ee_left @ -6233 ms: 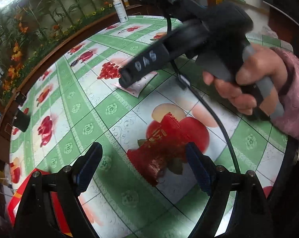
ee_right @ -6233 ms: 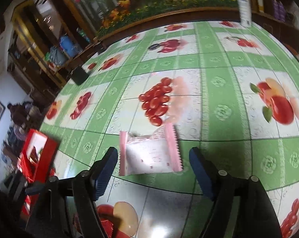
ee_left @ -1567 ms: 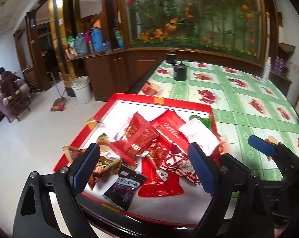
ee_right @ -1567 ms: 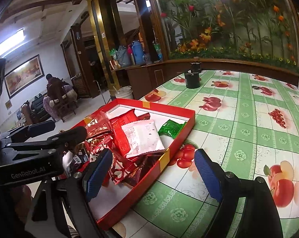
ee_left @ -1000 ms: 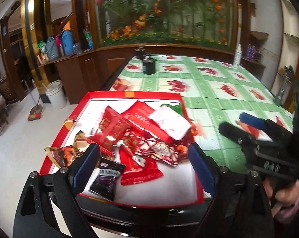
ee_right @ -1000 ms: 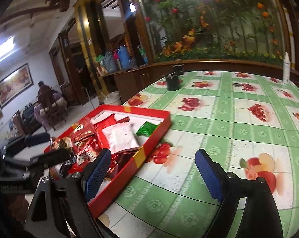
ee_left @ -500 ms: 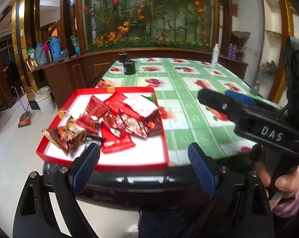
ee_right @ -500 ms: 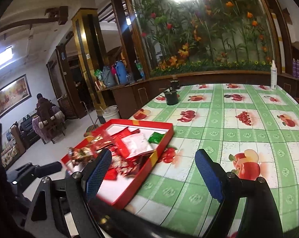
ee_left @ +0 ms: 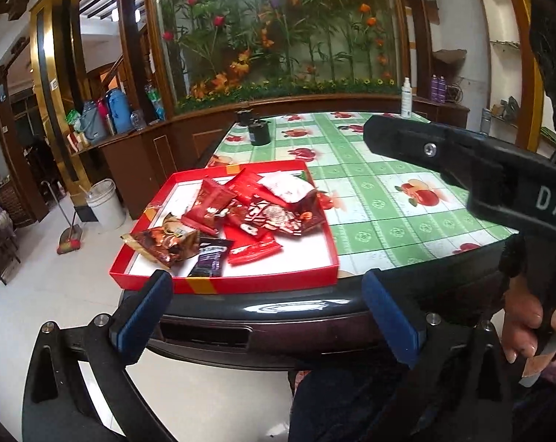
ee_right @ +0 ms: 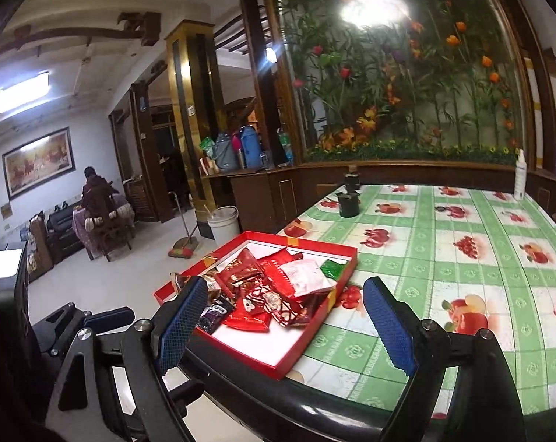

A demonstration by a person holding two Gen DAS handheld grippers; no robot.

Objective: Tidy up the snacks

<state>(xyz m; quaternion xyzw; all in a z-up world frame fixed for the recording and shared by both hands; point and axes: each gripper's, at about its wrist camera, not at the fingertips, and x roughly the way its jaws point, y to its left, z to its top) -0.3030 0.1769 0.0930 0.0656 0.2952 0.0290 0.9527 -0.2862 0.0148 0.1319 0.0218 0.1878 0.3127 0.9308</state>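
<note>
Risks first. The red tray (ee_left: 263, 283) sits right at the near corner of the bench (ee_left: 388, 199), its left corner looks to hang a bit past the edge. A bump from either tool or from a sleeve could tip or slide it off and dump the lot on the floor. The snacks (ee_left: 241, 217) are heaped w/ wrappers overlapping, and the brown packet (ee_left: 160, 241) rests on the tray's left rim, so a nudge may drop it over the side. The shiny foil would likely slip in the pads if any packet needs lifting again.

Tool state: left tool (ee_left: 265, 313) has nothing between its blue pads, jaws opening to full width, and it sits off the bench's near edge, clear of the tray. Right tool (ee_right: 285, 316) also spread wide, empty; tray shows between its pads but is not touched. In the left view the right tool's body crosses at right, held in a hand (ee_left: 532, 326).

Count, approx. since the pile overlaps:
- trays: 1
- white packet (ee_right: 307, 276): 1, on top toward the far side
- green packet (ee_right: 333, 268): 1, at the far right wall
- dark purple packet (ee_left: 210, 258): 1, near edge
- brown packets: 1, maybe 2
- red packets: approx. 6, exact no. can't tell
- loose snacks on the cloth: 0 seen

All seem gathered, so job looks about done.
</note>
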